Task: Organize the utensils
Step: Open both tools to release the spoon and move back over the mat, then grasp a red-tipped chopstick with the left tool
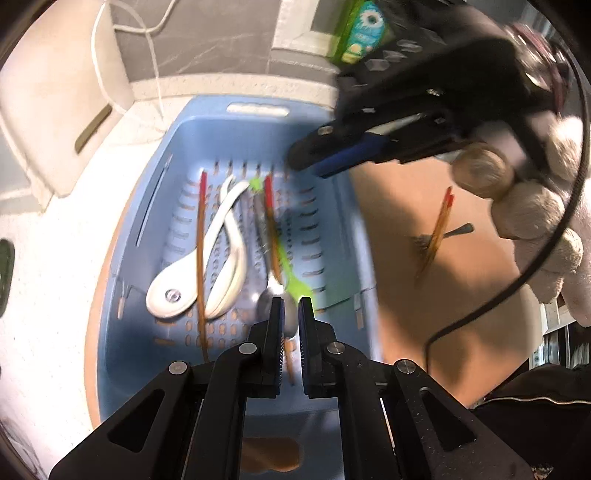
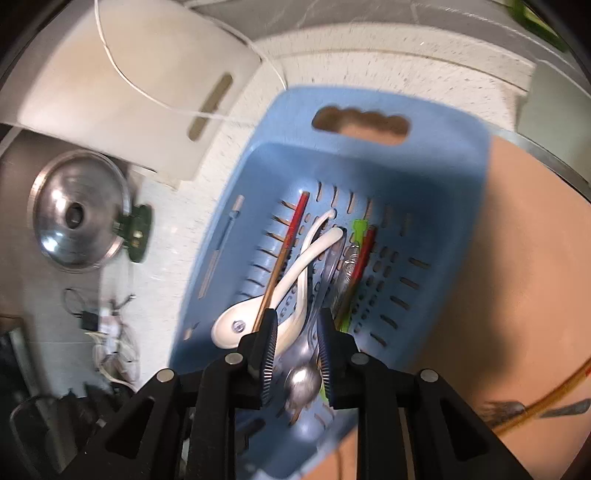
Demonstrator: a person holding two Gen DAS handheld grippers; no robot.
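Observation:
A blue slotted basket (image 1: 332, 206) (image 2: 454, 221) holds white ceramic spoons (image 1: 173, 284) (image 2: 295, 273), red-tipped chopsticks (image 1: 201, 236) (image 2: 291, 236), a metal spoon (image 1: 269, 299) (image 2: 303, 380) and a green utensil (image 1: 291, 273) (image 2: 358, 229). My left gripper (image 1: 291, 306) hovers over the basket's near end, its jaws a narrow gap apart with nothing held. My right gripper (image 2: 295, 325) is open above the basket and empty; it also shows in the left wrist view (image 1: 314, 162) at the basket's far right rim. A chopstick (image 1: 437, 232) (image 2: 546, 395) and a fork (image 1: 458, 232) (image 2: 502, 410) lie on the tan mat (image 1: 406, 236) (image 2: 517, 258) to the right.
A white cutting board (image 1: 55, 110) (image 2: 129, 81) and a white cord (image 1: 151, 48) lie at the back left on the speckled counter (image 1: 44, 295). A steel pot lid (image 2: 77, 218) sits at left. A green packet (image 1: 362, 29) stands at the back.

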